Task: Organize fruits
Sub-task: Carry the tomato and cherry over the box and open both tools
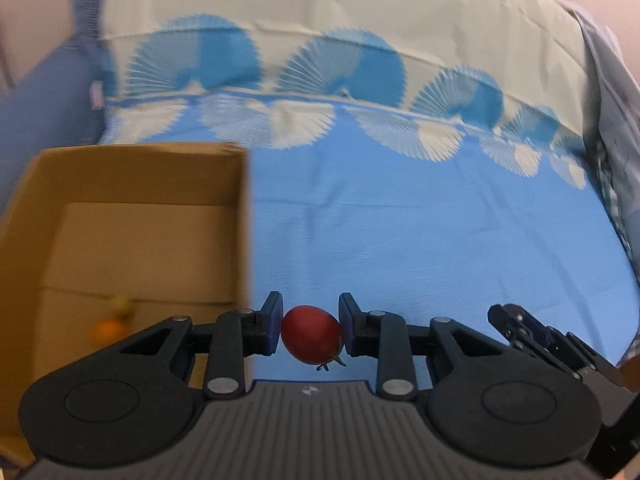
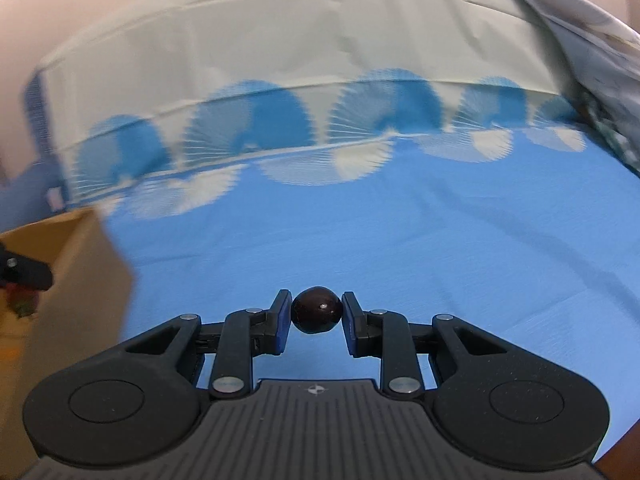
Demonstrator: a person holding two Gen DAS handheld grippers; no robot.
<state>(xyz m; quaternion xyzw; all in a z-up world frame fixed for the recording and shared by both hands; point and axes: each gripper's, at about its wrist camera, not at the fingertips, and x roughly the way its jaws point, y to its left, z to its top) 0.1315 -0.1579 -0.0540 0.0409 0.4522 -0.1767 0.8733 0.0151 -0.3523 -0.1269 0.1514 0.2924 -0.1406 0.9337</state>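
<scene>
Both hands are loaded. The left tool [image 1: 311, 330] is pinching a red tomato [image 1: 311, 334] between its blue pads, held just to the right of the cardboard box [image 1: 132, 172], outside its near wall. The right tool [image 2: 316, 316] is clamped on a dark round fruit [image 2: 317, 310], farther right of the box, over the blue patterned sheet [image 1: 440, 220]. Inside the box lie an orange fruit [image 1: 108, 328] and a yellowish one [image 1: 122, 304], blurred.

The risk I see: the tomato is soft and held near its middle, so squeezing harder could bruise it, and letting go before crossing the box wall would drop it on the sheet. The dark fruit is smooth and round; it might slip out.
</scene>
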